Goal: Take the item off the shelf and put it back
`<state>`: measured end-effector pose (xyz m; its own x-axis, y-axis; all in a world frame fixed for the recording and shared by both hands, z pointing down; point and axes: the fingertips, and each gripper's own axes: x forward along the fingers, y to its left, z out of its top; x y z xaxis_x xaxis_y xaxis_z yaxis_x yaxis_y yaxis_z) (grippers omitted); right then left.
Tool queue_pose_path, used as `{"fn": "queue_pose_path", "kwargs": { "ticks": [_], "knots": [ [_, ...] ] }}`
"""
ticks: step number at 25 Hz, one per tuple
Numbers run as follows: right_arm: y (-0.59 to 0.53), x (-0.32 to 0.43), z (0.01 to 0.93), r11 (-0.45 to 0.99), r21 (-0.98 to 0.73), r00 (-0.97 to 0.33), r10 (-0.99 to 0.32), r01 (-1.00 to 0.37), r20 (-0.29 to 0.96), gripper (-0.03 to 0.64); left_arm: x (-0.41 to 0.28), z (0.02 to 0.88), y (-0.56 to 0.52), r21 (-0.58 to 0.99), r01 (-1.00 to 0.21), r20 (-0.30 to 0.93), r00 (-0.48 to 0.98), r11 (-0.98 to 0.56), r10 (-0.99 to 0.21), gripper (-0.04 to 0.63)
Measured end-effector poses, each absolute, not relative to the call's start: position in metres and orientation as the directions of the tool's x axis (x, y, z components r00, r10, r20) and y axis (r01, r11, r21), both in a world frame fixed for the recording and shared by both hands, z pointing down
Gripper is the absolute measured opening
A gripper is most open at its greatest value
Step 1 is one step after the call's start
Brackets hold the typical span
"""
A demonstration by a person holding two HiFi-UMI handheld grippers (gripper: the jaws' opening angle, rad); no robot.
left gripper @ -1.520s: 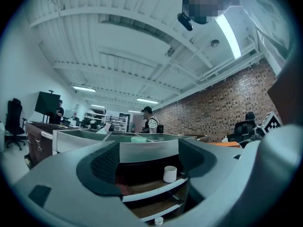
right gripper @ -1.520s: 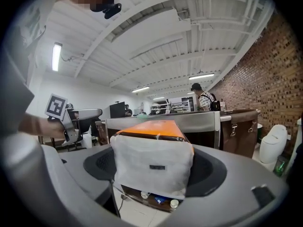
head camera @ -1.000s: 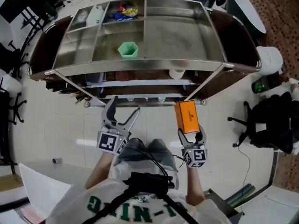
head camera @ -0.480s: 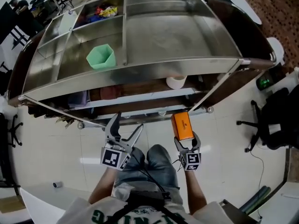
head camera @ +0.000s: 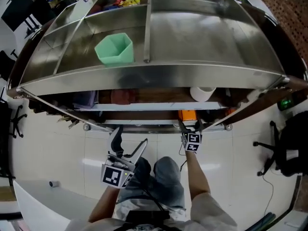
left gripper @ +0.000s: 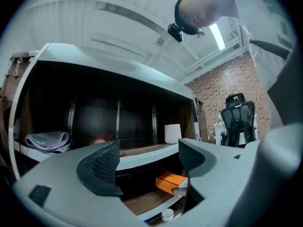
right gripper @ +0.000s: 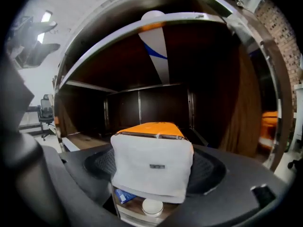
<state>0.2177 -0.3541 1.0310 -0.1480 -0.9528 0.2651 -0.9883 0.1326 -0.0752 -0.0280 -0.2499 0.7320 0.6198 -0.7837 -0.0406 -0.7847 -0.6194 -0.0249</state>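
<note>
The left gripper [head camera: 129, 141] hangs over the pale floor [head camera: 57, 148] in front of the shelf unit [head camera: 144, 70], about where it was a second ago. Its jaws are spread wide with nothing between them; the left gripper view looks through the gap [left gripper: 147, 162] into the dark middle level. There a folded cloth [left gripper: 46, 140] lies at the far left, and a white cylinder [left gripper: 173, 134] stands well to the right on the board.

On the steel top, a green hexagonal cup [head camera: 114, 48] sits beside a divider, nearer the front than before as the head view has closed in.

The right gripper [head camera: 190, 127] has gone forward. A second ago it held the orange box [head camera: 187, 115] out over the floor; now the box is tucked under the front rail [head camera: 159, 121], only its near end showing from above. The jaws are clamped on the box's sides [right gripper: 151, 148], its white end toward the camera. It is above a lower wooden board, though whether it touches that board cannot be told. Beyond it the bay is deep and open to the back panel. On the right, the side wall [right gripper: 246, 126] and a slanted steel brace [head camera: 250, 106] stand close by.
</note>
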Motion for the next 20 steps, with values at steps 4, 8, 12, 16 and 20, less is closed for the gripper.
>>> {"fn": "queue_pose_path", "kwargs": {
  "ticks": [4,8,12,16,20],
  "knots": [
    [-0.392,0.22,1.055,0.117,-0.044,-0.125,-0.938,-0.992,0.323,0.43,-0.035,0.742,-0.247,0.002,-0.799,-0.023,0.601,-0.601,-0.799,0.374],
    [-0.389,0.228,1.058,0.077,-0.076,-0.101,-0.911,-0.994,0.4,0.528,-0.035,0.727,-0.241,0.032,-0.796,-0.027,0.604,-0.605,-0.796,0.374],
    [-0.329,0.215,1.009,0.135,-0.131,-0.178,-0.892,-0.982,0.416,0.537,-0.009,0.669,-0.227,0.007,-0.767,0.0,0.642,-0.642,-0.767,0.374],
    [-0.257,0.189,0.896,0.218,-0.107,-0.243,-0.884,-0.97,0.399,0.535,-0.012,0.614,-0.211,0.042,-0.77,0.071,0.638,-0.637,-0.766,0.374],
    [-0.198,0.176,0.765,0.189,-0.164,-0.23,-0.93,-0.968,0.288,0.534,-0.034,0.559,-0.2,0.055,-0.787,0.101,0.616,-0.614,-0.781,0.374]
  ]
}}
